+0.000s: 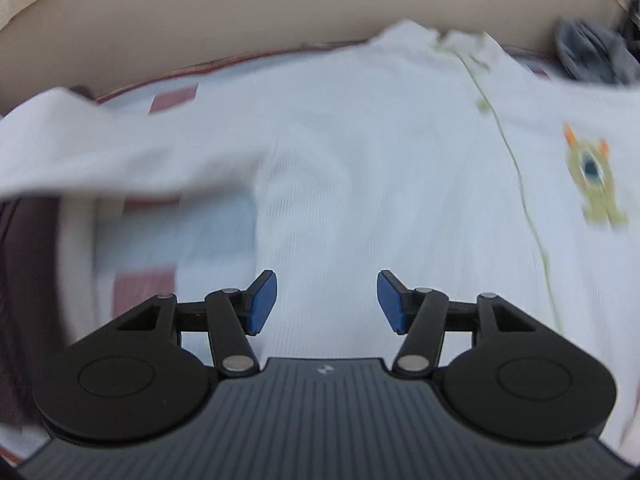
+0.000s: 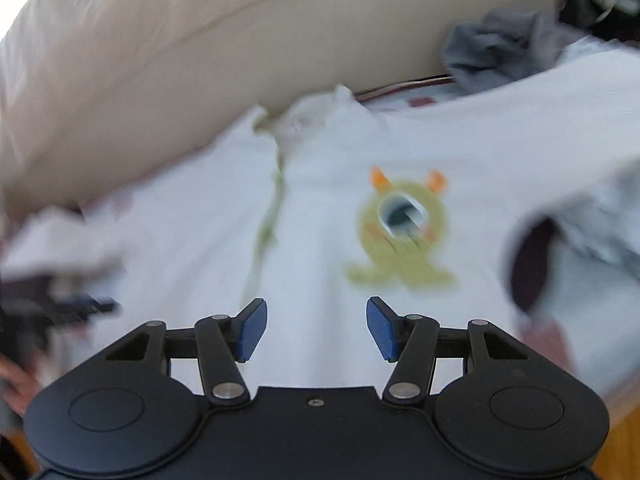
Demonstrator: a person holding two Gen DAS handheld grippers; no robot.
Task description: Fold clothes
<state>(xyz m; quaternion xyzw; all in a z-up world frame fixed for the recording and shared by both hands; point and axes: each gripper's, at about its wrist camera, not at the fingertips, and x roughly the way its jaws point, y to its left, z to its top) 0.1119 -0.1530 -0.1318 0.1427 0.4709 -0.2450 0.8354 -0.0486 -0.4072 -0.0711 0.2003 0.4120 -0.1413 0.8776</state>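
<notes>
Plenty of open room over the flat white shirt (image 2: 320,288). Only blockers were the beige cushion (image 2: 200,80) along its far edge and a grey clothes heap (image 2: 496,52) far right.

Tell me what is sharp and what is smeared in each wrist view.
Left wrist view: the open left gripper with blue pads is crisp; the white ribbed shirt is motion-smeared, worst at the left edge. Right wrist view: the open right gripper is sharp; the shirt's green one-eyed monster print and the crumpled grey garment are streaked; fisheye bends the beige cushion.
</notes>
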